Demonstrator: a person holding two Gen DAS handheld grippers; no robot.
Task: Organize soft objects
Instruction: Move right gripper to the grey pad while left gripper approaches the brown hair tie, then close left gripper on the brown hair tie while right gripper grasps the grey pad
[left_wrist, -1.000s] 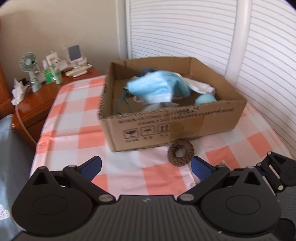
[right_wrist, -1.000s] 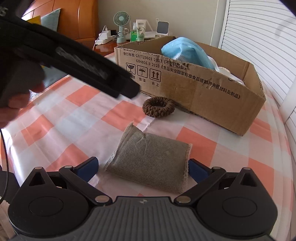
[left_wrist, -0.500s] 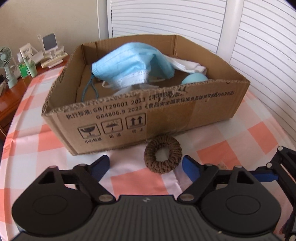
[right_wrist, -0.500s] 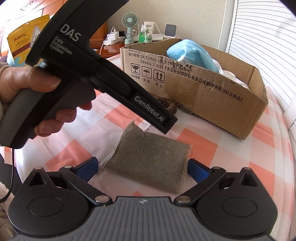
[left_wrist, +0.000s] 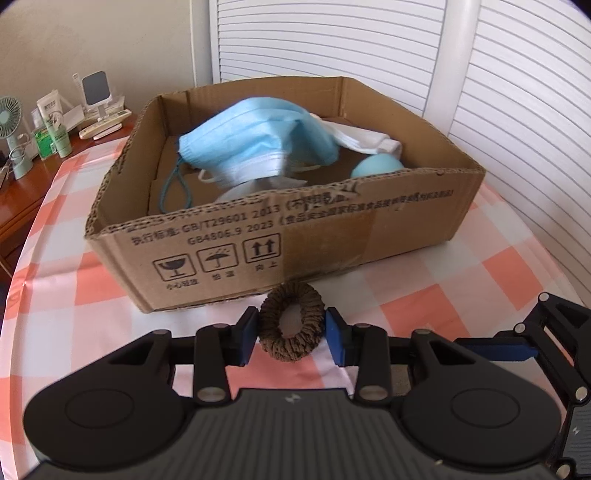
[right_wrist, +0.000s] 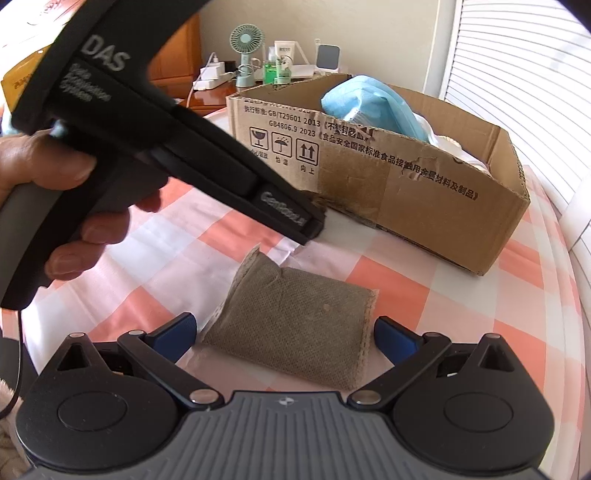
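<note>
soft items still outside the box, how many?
2: brown scrunchie against the cardboard box front, left gripper closing around it; grey sachet between the open right gripper jaws. Others may be hidden.

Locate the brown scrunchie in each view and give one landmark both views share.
Left wrist: brown scrunchie low centre, between the closing pads of the left hand-held gripper.
Right wrist: almost hidden behind that gripper's tip.
Shared landmark: cardboard box just behind.

Left tongs (left_wrist: 291, 334) close on a brown knitted fabric ring (left_wrist: 291, 325), blue pads touching its sides, on the checked-cloth counter (left_wrist: 424, 291) beside a cardboard box (left_wrist: 332, 236) holding a blue face mask (left_wrist: 255, 144).
</note>
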